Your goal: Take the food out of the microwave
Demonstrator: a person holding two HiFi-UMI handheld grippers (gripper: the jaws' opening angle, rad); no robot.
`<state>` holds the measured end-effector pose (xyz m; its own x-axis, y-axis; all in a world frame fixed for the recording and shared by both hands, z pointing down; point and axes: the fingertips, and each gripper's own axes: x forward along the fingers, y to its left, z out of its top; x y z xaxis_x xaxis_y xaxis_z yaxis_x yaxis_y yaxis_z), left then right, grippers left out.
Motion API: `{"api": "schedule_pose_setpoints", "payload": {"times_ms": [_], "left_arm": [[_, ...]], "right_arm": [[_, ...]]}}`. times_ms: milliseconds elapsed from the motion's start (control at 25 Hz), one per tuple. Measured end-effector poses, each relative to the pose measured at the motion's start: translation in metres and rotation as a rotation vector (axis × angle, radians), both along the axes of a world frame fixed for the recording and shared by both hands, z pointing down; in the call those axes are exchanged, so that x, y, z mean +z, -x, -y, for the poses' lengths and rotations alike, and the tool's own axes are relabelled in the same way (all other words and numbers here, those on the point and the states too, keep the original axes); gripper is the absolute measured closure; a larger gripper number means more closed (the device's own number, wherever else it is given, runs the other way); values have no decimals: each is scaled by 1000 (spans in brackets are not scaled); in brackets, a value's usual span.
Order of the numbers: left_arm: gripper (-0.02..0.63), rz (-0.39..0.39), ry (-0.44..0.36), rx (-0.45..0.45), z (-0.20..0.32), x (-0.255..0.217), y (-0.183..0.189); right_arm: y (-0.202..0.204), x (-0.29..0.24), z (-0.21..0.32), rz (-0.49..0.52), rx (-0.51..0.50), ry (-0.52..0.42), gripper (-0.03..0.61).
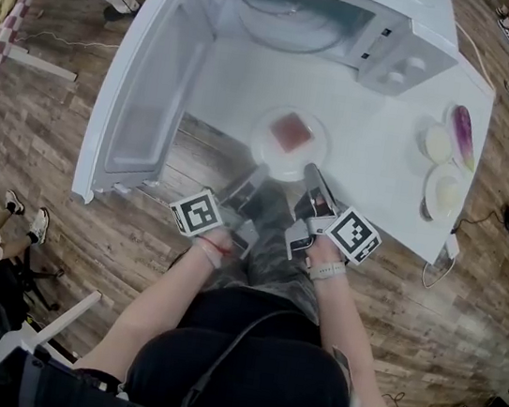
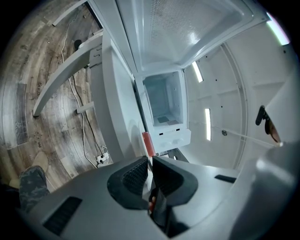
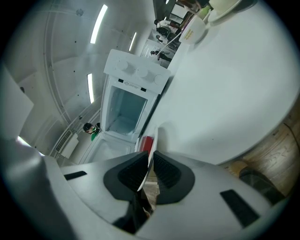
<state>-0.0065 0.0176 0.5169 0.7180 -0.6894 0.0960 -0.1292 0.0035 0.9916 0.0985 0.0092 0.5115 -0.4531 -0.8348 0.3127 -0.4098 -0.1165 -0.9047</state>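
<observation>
A white plate with a reddish-pink slab of food is outside the open microwave, over the white table near its front edge. My left gripper is shut on the plate's near-left rim, and my right gripper is shut on its near-right rim. In the left gripper view the jaws pinch the thin rim edge-on, with the food just beyond. The right gripper view shows the same: jaws closed on the plate rim, red food behind. The microwave cavity looks empty.
The microwave door hangs open to the left, past the table edge. Two small plates with pale food and a purple vegetable sit at the table's right end. Wooden floor lies below; a bystander's feet stand at left.
</observation>
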Motion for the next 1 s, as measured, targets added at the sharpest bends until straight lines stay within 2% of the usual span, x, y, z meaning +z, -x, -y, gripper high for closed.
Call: {"api": "schedule_pose_setpoints", "payload": {"times_ms": [160,360,520,640,760,880,1000], "left_arm": [[578,21,-21,7,-1,1,2],[578,-5,13,-2,-5,3,3],[579,60,-55,29,-2,2,5],[580,40,-29,19,-3,4,5],[580,56,-38,21,-1,5,6],[580,9,-1,3,-3,5,4],[580,13,4,6,-4,5,4]], "right_arm": [[1,1,-2,1,-5,-3,526],[2,4,-5,4,-2,7,526],[3,5,-6,1,-5,13,526],[3,7,-7,-2,-4,23,526],[3,8,-8,-12,-8,39,526],[5,9,-10,-29,-21,57,525],[5,9,-15,-18,-21,84,525]]}}
